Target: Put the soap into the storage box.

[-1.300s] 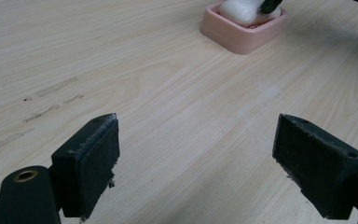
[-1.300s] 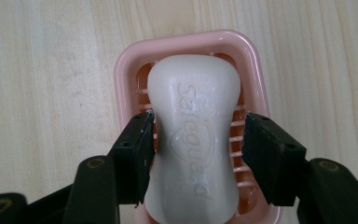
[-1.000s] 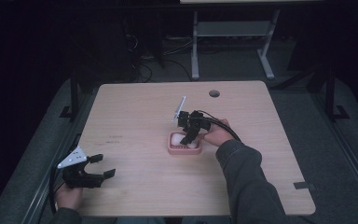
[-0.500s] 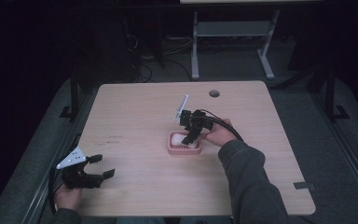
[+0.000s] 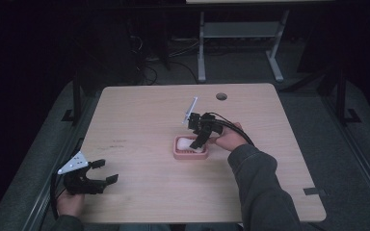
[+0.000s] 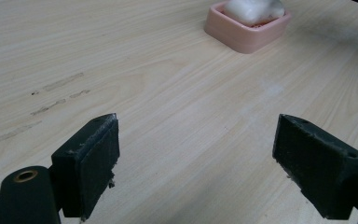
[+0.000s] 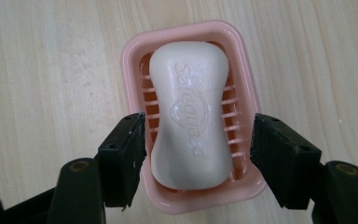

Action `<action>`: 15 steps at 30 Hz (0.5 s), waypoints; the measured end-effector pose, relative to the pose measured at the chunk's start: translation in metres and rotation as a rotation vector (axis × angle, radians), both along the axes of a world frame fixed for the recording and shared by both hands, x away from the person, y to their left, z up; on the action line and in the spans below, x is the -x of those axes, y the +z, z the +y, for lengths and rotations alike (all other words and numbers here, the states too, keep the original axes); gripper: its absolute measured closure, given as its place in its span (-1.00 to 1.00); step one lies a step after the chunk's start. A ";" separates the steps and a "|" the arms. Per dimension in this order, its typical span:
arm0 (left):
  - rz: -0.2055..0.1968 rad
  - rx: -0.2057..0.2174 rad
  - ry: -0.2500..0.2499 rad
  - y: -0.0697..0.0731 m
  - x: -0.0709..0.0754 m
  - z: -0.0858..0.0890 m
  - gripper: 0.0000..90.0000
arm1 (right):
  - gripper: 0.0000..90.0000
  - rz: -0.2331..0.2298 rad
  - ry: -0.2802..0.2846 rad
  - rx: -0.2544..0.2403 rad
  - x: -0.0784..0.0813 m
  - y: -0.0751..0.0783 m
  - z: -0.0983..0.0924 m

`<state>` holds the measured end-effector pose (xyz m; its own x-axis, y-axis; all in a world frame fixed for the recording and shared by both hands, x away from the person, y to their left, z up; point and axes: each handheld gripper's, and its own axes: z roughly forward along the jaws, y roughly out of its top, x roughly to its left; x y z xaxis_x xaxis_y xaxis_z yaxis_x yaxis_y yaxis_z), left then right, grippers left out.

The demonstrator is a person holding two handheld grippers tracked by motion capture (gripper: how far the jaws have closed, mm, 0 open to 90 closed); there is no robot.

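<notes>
While I watch from the high view, my left gripper (image 5: 107,172) sits at the near left corner of the tabletop (image 5: 139,115), low over the wood with its jaws standing wide apart and nothing between them. Its own camera looks across bare wood grain toward the pink soap dish (image 6: 247,29), which lies well apart from it, far up the view. Moving rightward, that dish (image 5: 191,147) rests near the middle of the tabletop, flat on the wood, and the white bar of soap (image 5: 189,143) lies inside it. From the right gripper view I see the soap (image 7: 191,114) lying lengthwise on the ribbed floor of the dish (image 7: 133,77), embossed lettering facing up. My right gripper (image 7: 198,149) hangs directly over it, pointing down, one jaw on each long side of the bar. Its jaws have just been opening; they now stand clear of the soap, with a gap showing on both sides, so the bar sits between them unclamped. Farther right, my right hand (image 5: 229,138) and dark sleeve (image 5: 257,183) reach in from the near edge.
</notes>
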<state>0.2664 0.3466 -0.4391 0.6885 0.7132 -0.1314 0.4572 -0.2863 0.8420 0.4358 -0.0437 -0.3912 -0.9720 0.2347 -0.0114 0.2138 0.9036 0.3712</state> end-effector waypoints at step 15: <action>0.006 -0.005 -0.004 -0.001 -0.001 -0.001 -0.69 | -0.23 0.007 -0.021 -0.016 0.006 -0.002 -0.014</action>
<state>0.2670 0.3455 -0.4405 0.6909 0.7108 -0.1316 0.4606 -0.2926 0.8380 0.4297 -0.0579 -0.3935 -0.9669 0.2553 -0.0007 0.2354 0.8928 0.3841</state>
